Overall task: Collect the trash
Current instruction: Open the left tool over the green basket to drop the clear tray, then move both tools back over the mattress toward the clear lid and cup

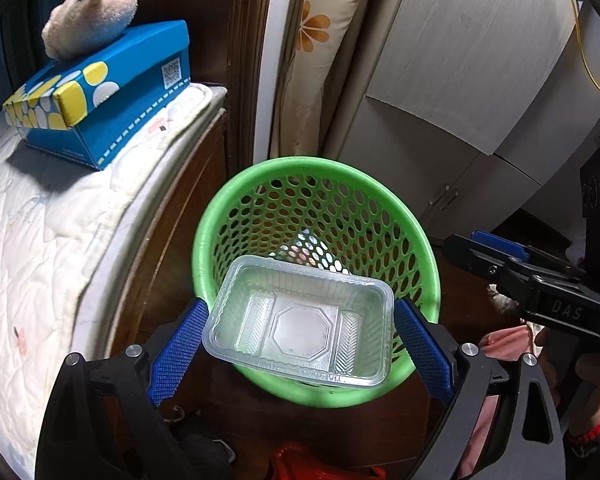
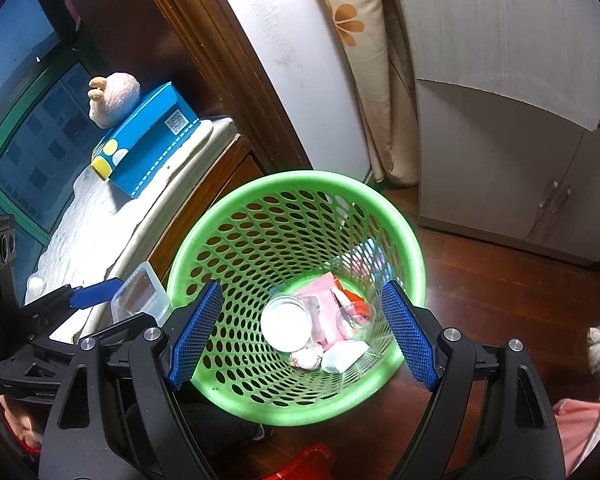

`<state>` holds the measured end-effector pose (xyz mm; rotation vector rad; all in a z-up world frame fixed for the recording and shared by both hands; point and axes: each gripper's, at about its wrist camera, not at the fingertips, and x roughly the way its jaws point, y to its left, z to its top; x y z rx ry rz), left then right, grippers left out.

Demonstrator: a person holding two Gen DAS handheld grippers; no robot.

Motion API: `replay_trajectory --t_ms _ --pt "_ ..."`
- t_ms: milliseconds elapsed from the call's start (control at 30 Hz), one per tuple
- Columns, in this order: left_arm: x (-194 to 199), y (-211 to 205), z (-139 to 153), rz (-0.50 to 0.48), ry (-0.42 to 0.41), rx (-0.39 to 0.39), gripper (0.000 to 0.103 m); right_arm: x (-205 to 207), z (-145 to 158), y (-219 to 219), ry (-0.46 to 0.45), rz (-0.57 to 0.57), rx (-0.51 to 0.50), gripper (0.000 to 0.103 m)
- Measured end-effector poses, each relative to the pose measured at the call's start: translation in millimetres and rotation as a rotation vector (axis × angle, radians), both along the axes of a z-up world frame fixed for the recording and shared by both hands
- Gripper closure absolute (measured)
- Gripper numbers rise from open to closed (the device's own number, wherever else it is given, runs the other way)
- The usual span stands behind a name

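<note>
Left gripper (image 1: 300,344) is gripping a clear tray (image 1: 300,320) above the basket (image 1: 420,248). Right gripper (image 2: 300,332) is hanging wide, empty. A bed (image 1: 40,240) is flanking the basket.

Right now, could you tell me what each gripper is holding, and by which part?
The left gripper holds a clear plastic tray by its two short ends, above the green basket. The right gripper is open and holds nothing.

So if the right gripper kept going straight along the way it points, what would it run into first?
The right gripper, open and empty, points down into the green basket. It would probably pass through the open mouth and first meet the trash at the bottom, likely the round white lid; depth is hard to judge.
</note>
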<state>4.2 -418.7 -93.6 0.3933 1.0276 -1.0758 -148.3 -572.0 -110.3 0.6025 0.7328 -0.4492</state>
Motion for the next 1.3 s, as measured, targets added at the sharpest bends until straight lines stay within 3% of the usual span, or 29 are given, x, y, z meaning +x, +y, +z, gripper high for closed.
replay_trajectory --t_ms 267,533,967,1300 --pt "4.8 5.5 0.7 0.017 0.049 -0.033 0.009 -1.4 -1.6 2.4 -0.007 0.002 0.008 0.021" --pt "17.2 48.0 17.9 0.106 -0.014 -0.043 0.009 14.3 10.4 24.2 -0.023 0.073 -0.02 0.022" --pt "60.2 163.2 39.8 0.359 -0.143 -0.029 0.009 76.6 23.5 93.6 -0.025 0.269 -0.048 0.021" --pt "106.3 277.0 50.0 0.595 -0.185 -0.011 0.009 130.5 31.1 158.8 -0.026 0.428 -0.067 0.02"
